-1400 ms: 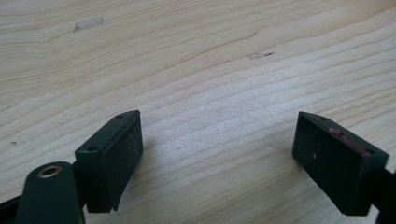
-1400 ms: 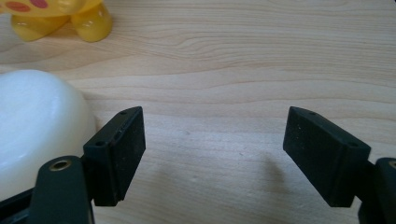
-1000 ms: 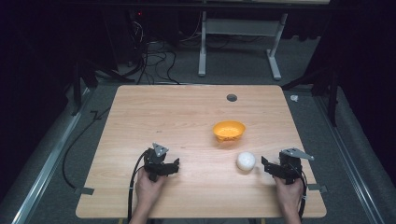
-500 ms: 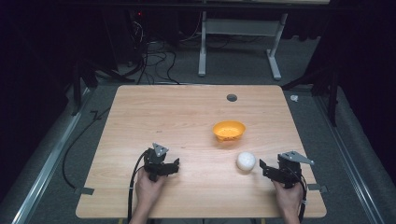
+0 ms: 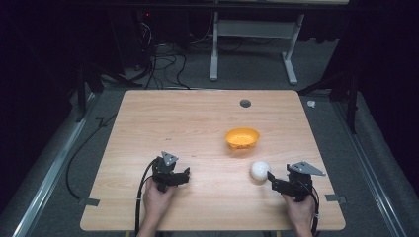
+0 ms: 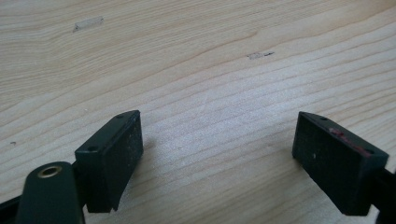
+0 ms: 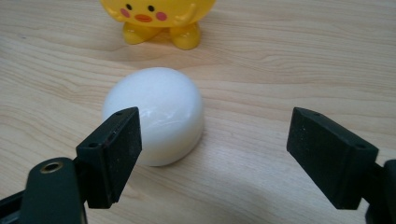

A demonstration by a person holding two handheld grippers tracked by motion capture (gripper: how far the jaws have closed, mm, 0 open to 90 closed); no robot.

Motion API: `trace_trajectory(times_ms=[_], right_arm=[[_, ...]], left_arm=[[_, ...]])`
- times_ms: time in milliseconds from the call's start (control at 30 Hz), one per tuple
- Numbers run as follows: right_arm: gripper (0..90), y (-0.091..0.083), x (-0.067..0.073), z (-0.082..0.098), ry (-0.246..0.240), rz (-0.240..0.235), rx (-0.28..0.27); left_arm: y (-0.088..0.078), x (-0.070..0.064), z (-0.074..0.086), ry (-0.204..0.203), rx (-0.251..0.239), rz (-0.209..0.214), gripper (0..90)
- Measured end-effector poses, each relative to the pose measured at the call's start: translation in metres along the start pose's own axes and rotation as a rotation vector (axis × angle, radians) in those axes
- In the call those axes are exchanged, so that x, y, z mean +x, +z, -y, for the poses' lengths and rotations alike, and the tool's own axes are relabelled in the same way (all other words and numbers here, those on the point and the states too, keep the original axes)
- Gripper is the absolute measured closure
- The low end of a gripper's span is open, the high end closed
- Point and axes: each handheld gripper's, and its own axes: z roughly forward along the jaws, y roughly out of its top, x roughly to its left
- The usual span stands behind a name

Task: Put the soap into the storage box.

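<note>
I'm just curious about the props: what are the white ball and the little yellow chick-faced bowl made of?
The white ball looks like glossy plastic or glazed ceramic: smooth, with a soft highlight; I can't tell which. The yellow chick bowl seems to be moulded shiny plastic, with painted cheeks and stubby feet. Both sit on a wood-grain table, probably laminate.

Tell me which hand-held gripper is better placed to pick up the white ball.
Right. The right hand-held gripper has open jaws pointed at the white ball, which sits just ahead beside its left jaw. The left hand-held gripper faces bare table, well away from the ball.
</note>
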Motion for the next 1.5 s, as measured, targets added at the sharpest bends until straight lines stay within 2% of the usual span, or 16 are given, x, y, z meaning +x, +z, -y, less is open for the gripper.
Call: trace_trajectory(times_ms=[433,733,1233,1400,1500], right_arm=[[16.6,0.006,0.020,-0.009,-0.059,-0.059,0.006],[14.8,0.017,0.030,-0.015,-0.073,-0.082,0.026],[13.6,0.036,0.034,-0.020,-0.087,-0.073,0.071],[13.7,0.041,0.034,-0.017,-0.082,-0.069,0.094],[14.3,0.046,0.034,-0.016,-0.084,-0.051,0.127]], left_arm=[[0.000,0.000,0.000,0.000,0.000,0.000,16.6],[0.000,0.000,0.000,0.001,0.000,0.000,16.6],[0.000,0.000,0.000,0.002,0.000,0.002,16.6],[0.000,0.000,0.000,0.002,0.000,0.001,16.6],[0.000,0.000,0.000,0.002,0.000,0.001,16.6]])
